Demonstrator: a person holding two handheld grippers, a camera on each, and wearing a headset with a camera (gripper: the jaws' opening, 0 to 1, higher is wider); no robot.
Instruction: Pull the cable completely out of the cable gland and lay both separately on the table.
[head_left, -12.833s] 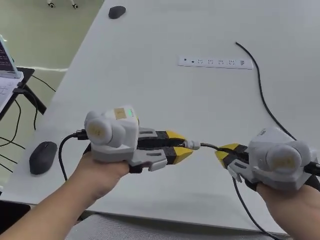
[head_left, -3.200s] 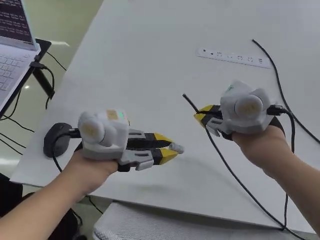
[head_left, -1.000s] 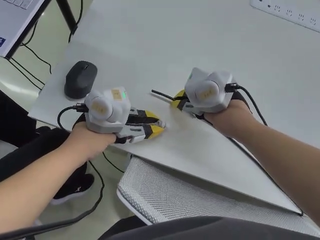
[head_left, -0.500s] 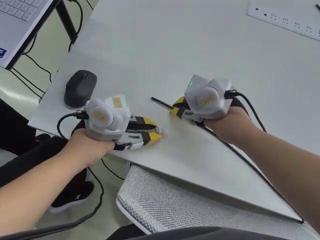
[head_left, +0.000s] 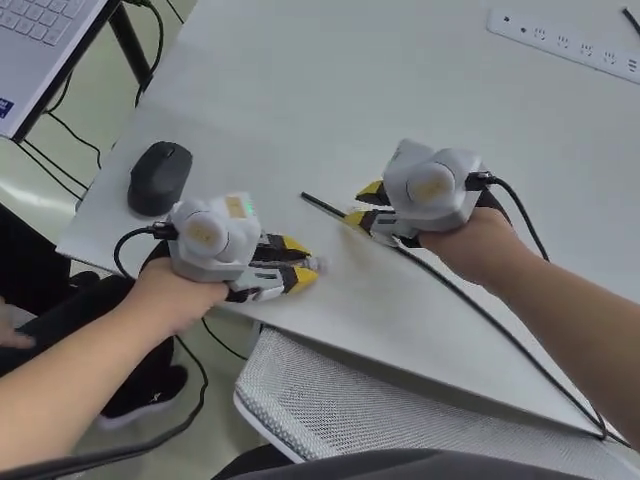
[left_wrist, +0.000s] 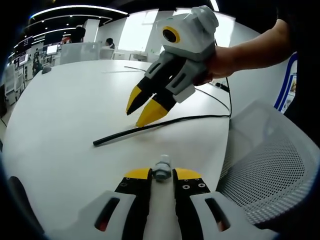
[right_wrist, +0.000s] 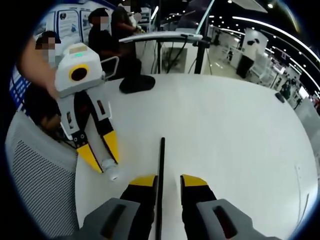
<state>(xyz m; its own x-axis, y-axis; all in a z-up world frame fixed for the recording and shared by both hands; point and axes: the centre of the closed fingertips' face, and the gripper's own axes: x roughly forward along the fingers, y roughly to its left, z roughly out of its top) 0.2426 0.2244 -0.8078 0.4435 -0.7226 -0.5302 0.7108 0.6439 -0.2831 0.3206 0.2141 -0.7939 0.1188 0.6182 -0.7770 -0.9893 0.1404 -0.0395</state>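
Head view, left gripper (head_left: 303, 272): I saw it in the lower left of the frame, low over the near edge of the white table (head_left: 350, 100), its jaws clamped on the cable gland (head_left: 313, 264).
Head view, right gripper (head_left: 362, 203): it sat just right of centre with its yellow tips parted, pointing left above the cable.
Head view, cable (head_left: 450, 290): it lay loose on the table, its free end left of the right gripper's tips and the rest running to the lower right corner, clear of the gland.
Head view, surroundings: a black mouse (head_left: 160, 177) lay at left, a power strip (head_left: 565, 40) at upper right, a laptop (head_left: 40, 40) at upper left and a mesh chair (head_left: 330, 400) along the bottom.

Left gripper view, own jaws: they were drawn in against the gland (left_wrist: 161, 168), which stood pinched between the tips at bottom centre.
Left gripper view, cable (left_wrist: 150, 127): it lay flat across the middle, well ahead of the gland, with the right gripper's (left_wrist: 142, 107) parted tips just over it.

Right gripper view, own jaws: they stood apart at the bottom, and I saw the cable (right_wrist: 161, 165) running up between them, nearer the left-hand tip.
Right gripper view, left gripper (right_wrist: 102, 160): it was in the left half, the gland (right_wrist: 111, 170) at its tips, beside the cable but not touching it.
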